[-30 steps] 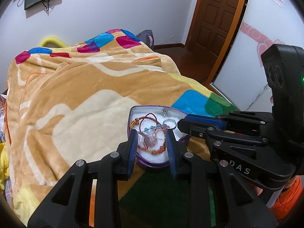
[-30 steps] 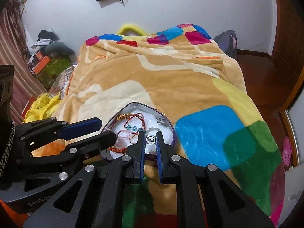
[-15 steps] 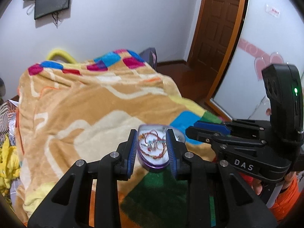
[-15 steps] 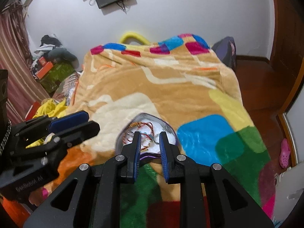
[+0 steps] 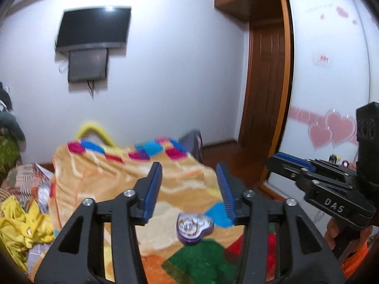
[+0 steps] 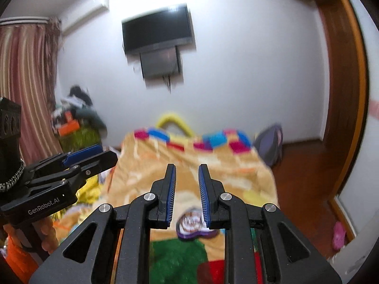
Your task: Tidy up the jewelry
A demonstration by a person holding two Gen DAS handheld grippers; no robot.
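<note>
A purple heart-shaped jewelry box (image 5: pixel 193 227) lies open on the bed blanket, with bracelets and rings on its white lining. It also shows in the right wrist view (image 6: pixel 193 223), blurred. My left gripper (image 5: pixel 189 168) is open and empty, raised well above and back from the box. My right gripper (image 6: pixel 187 168) is open and empty too, held high above the box. Each gripper appears in the other's view, the right gripper (image 5: pixel 293 163) at the right and the left gripper (image 6: pixel 94 152) at the left.
The bed carries an orange patchwork blanket (image 5: pixel 118 184). A TV (image 5: pixel 93 27) hangs on the far wall. A wooden door (image 5: pixel 265 82) and wardrobe (image 5: pixel 331 71) stand at the right. Clothes pile (image 6: pixel 78 116) at the left by striped curtains (image 6: pixel 26 82).
Both grippers have lifted up and back from the box, tilting toward the wall. The left gripper's jaws have opened wider, and the right gripper's jaws too. The box stays on the blanket.
</note>
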